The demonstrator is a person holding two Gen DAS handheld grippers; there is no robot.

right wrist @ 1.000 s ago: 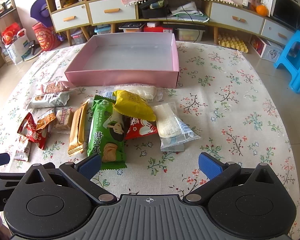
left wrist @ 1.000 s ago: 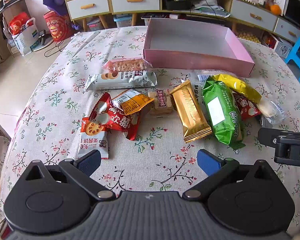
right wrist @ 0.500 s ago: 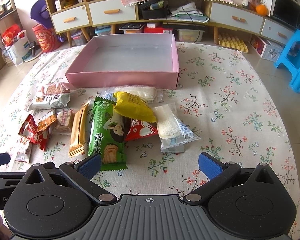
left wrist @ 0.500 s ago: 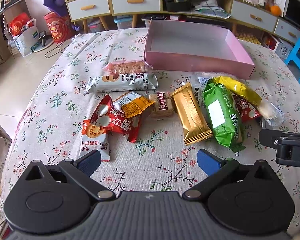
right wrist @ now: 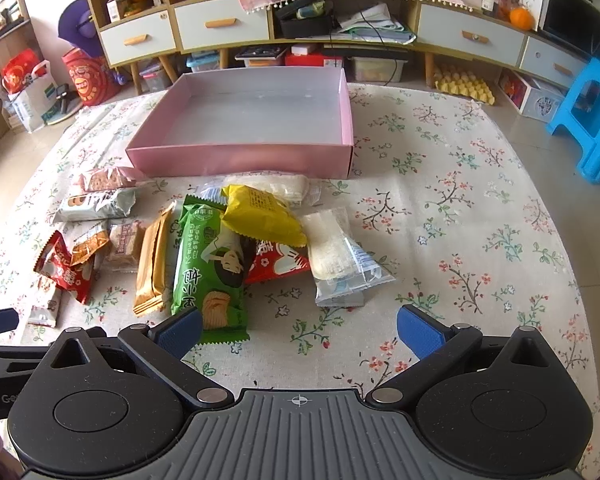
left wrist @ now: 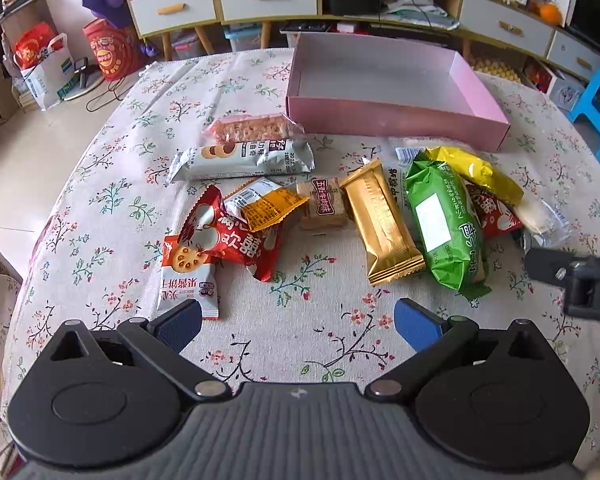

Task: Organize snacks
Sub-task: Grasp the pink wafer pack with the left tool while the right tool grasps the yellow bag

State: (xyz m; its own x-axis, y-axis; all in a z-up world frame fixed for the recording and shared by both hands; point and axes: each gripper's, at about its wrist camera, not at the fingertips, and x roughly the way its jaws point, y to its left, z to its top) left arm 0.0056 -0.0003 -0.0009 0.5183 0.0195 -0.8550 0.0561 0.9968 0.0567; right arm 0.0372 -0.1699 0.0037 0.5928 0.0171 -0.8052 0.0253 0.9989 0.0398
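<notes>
Several snack packs lie in a loose row on the floral tablecloth in front of an empty pink box (left wrist: 392, 114) (right wrist: 240, 158). Among them are a gold bar (left wrist: 382, 222) (right wrist: 152, 264), a green pack (left wrist: 446, 226) (right wrist: 208, 264), a yellow pack (right wrist: 260, 216), a red pack (left wrist: 228, 240) and a clear-wrapped white pack (right wrist: 336, 256). My left gripper (left wrist: 298, 324) hovers open above the cloth, just short of the red and gold packs. My right gripper (right wrist: 298, 330) is open too, its left finger over the bottom end of the green pack. Neither holds anything.
Bare tablecloth lies to the right of the snacks (right wrist: 460, 220). A low cabinet with drawers (right wrist: 220, 24) runs behind the table, with a blue stool (right wrist: 592, 116) at the right. The right gripper's body (left wrist: 580, 280) shows at the left view's right edge.
Both grippers have crept slightly toward the snacks; the packs sit a little lower in both views. Nothing has been picked up or shifted.
</notes>
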